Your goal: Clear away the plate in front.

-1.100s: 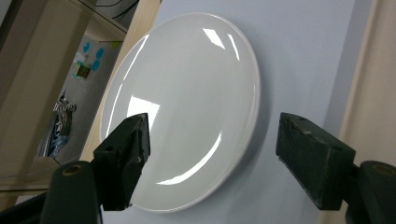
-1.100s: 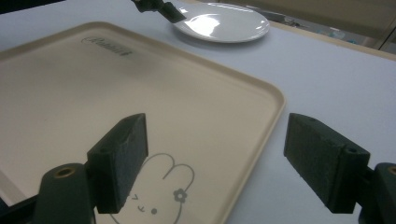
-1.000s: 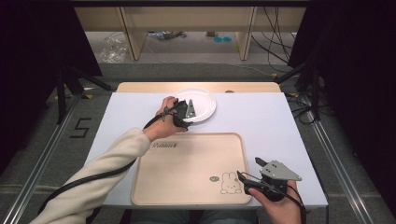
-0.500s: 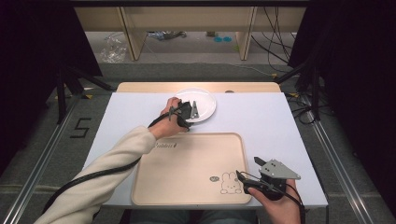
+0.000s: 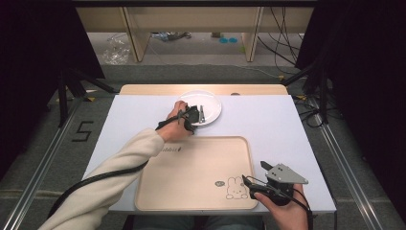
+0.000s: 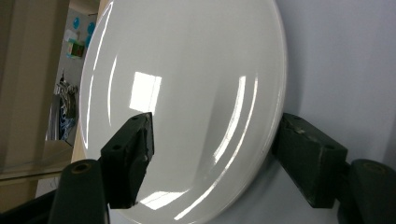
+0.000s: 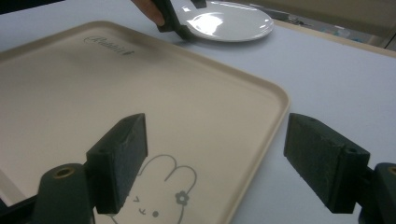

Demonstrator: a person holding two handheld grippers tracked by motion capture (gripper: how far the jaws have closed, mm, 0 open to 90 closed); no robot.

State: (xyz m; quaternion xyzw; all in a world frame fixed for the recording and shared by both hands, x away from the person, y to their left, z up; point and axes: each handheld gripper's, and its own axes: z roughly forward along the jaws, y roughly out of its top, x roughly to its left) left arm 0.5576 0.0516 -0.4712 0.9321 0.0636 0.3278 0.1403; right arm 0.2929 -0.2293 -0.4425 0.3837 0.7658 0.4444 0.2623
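On the far side of the worktop (image 5: 297,124), the left gripper (image 5: 194,117) straddles the white plate's (image 5: 208,101) near rim, jaws apart, nothing lifted yet, while the right gripper (image 5: 258,184) waits open over the bare tray's (image 5: 191,167) corner.

left gripper (image 5: 195,116) agape, right gripper (image 5: 252,184) too (both level)

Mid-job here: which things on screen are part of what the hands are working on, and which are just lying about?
In play:
- white plate, left gripper open astride its rim
- beige tray, right gripper open at its edge

Lying about:
- cables on the floor
- plastic bag on the floor
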